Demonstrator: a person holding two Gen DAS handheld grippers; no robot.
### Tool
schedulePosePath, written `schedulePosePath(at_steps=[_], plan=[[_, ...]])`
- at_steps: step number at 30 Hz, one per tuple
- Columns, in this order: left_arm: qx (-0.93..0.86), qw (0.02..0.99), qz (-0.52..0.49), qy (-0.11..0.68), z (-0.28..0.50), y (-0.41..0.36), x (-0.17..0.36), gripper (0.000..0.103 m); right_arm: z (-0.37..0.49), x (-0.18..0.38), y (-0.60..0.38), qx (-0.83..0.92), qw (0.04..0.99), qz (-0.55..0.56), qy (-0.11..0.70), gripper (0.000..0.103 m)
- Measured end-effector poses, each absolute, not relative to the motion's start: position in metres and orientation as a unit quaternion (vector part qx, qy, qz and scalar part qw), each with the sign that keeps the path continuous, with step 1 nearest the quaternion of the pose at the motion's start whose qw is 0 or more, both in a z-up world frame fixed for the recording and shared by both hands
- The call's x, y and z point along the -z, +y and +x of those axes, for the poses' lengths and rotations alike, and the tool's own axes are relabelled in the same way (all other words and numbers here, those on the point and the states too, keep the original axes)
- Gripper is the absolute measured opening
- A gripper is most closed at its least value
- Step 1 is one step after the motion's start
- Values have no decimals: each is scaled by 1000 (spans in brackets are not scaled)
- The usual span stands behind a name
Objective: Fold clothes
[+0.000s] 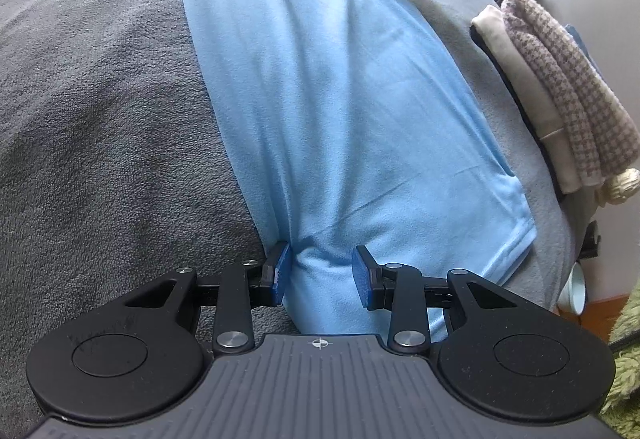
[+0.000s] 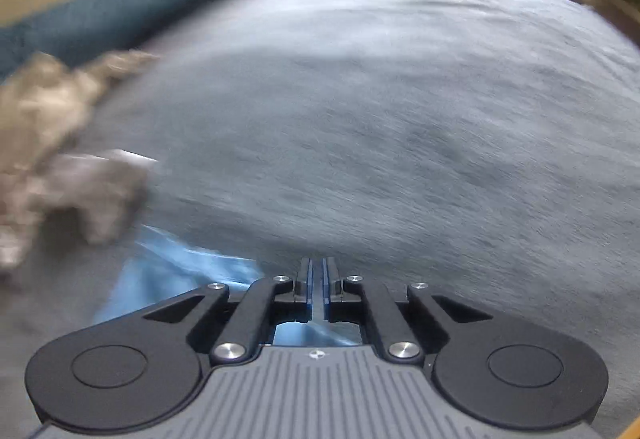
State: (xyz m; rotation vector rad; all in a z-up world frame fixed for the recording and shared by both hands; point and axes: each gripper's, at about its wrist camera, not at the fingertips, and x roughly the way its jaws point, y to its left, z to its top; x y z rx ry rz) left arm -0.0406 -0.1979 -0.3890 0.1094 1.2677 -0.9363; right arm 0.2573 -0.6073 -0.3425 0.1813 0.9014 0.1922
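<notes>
The left gripper [image 1: 322, 271] pinches a bunched end of the light blue garment [image 1: 328, 99] lying lengthwise on the grey bed [image 1: 100, 119], while the right gripper [image 2: 318, 279], clenched and seemingly empty in the blur, must next seize the far end to fold.

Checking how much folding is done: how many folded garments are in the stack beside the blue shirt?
2 visible: a cream garment on the shirt's side, a houndstooth knit against its far side. More may be hidden underneath.
</notes>
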Motion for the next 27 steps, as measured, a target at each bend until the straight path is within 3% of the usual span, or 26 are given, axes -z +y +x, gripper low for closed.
schedulePosePath(at_steps=[5, 7, 9, 11, 16, 20, 24, 26, 27], plan=[[419, 708, 57, 566, -43, -196, 387, 34, 270, 357, -551, -223, 853, 38, 471, 6], [417, 711, 59, 564, -44, -196, 387, 34, 279, 373, -543, -193, 859, 3, 475, 0], [414, 714, 60, 561, -46, -196, 386, 34, 287, 374, -563, -143, 876, 50, 458, 0], [412, 717, 59, 560, -47, -195, 386, 34, 284, 363, -580, -100, 893, 76, 431, 8], [407, 723, 61, 555, -49, -193, 385, 34, 271, 346, -561, -222, 861, 84, 450, 9], [403, 729, 69, 549, -52, -194, 383, 34, 284, 367, -522, -283, 823, 64, 489, 9], [396, 738, 76, 541, -57, -196, 382, 34, 305, 380, -544, -182, 859, 99, 468, 2], [393, 741, 77, 539, -58, -197, 382, 34, 306, 368, -573, -108, 884, 126, 438, 12], [391, 742, 77, 539, -59, -197, 381, 34, 303, 360, -586, -91, 889, 132, 428, 12]])
